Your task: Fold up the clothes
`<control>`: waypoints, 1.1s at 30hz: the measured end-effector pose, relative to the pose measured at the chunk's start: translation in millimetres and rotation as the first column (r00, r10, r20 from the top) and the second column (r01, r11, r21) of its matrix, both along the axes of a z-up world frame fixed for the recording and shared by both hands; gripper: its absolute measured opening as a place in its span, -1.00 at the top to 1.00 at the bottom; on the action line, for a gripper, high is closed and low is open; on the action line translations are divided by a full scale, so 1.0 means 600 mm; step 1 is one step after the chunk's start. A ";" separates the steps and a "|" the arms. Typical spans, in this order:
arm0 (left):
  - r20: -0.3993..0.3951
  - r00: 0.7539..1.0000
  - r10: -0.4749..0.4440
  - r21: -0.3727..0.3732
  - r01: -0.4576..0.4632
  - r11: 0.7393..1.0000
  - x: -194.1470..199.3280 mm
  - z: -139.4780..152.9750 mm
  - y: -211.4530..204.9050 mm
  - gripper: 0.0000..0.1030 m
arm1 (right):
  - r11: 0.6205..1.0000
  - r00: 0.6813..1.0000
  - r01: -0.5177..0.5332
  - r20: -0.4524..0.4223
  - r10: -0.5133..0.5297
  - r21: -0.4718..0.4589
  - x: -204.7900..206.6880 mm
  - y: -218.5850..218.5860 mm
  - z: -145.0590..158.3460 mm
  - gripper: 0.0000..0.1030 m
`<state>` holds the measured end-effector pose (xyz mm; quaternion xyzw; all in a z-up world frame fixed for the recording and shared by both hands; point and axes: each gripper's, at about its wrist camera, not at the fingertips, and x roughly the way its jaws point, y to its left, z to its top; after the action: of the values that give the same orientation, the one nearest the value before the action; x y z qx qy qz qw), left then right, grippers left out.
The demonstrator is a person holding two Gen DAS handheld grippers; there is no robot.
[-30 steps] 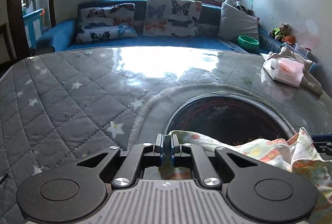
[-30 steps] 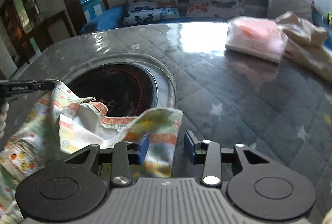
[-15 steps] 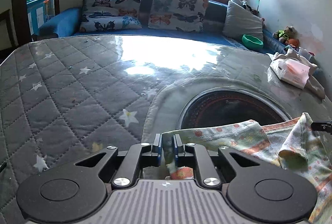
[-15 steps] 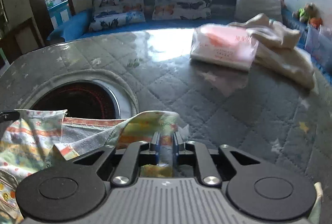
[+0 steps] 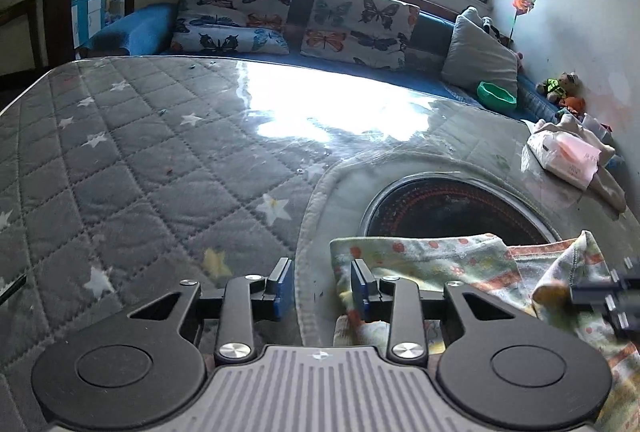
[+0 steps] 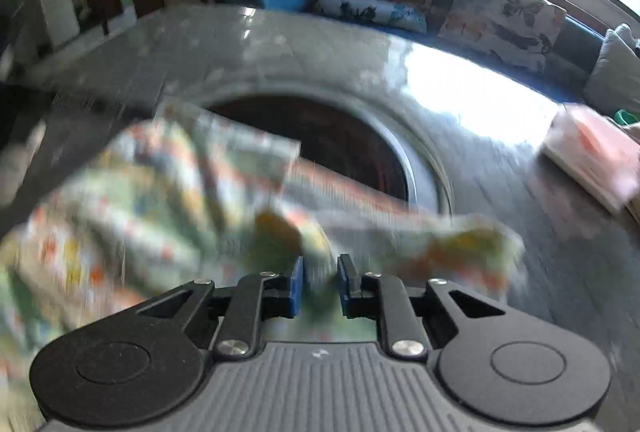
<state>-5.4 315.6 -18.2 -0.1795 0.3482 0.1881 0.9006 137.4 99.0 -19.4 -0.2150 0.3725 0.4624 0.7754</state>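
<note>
A small patterned garment (image 5: 440,264), pale green with orange and yellow prints, lies on the grey quilted table, partly over a dark round inset (image 5: 452,208). My left gripper (image 5: 322,286) is open; the garment's left edge lies by its right finger and nothing is held. In the blurred right wrist view my right gripper (image 6: 320,286) has its fingers close together around a fold of the garment (image 6: 168,192). The right gripper's tip shows at the right edge of the left wrist view (image 5: 604,296), on the garment's right part.
A pink-and-white tissue pack (image 5: 564,154) and a beige cloth (image 5: 600,176) lie at the table's far right. A blue sofa with butterfly cushions (image 5: 352,24) and a green bowl (image 5: 496,94) stands beyond the table. The quilted table surface (image 5: 140,172) stretches left.
My left gripper has opened and let go of the garment's left edge. My right gripper has swung left with the garment fold in it; its view is now motion-blurred.
</note>
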 end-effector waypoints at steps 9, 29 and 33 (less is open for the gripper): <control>0.023 0.999 -0.024 -0.007 0.024 1.000 -0.057 0.016 -0.011 0.31 | 0.997 1.000 0.019 -0.016 -0.018 0.072 0.015 -0.005 0.044 0.34; -0.013 0.986 -0.165 0.054 0.165 0.985 -0.062 -0.005 -0.067 0.81 | 0.997 0.998 -0.016 -0.059 0.012 -0.072 -0.014 -0.018 -0.002 0.48; -0.003 0.989 -0.148 0.041 0.148 0.988 -0.061 -0.008 -0.069 0.89 | 1.000 0.999 0.018 -0.045 -0.017 0.020 0.019 0.022 0.008 0.48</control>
<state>-42.2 274.3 -23.0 -0.1346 0.3566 0.1276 0.9157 148.6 112.0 -14.9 -0.1936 0.3869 0.4641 0.7730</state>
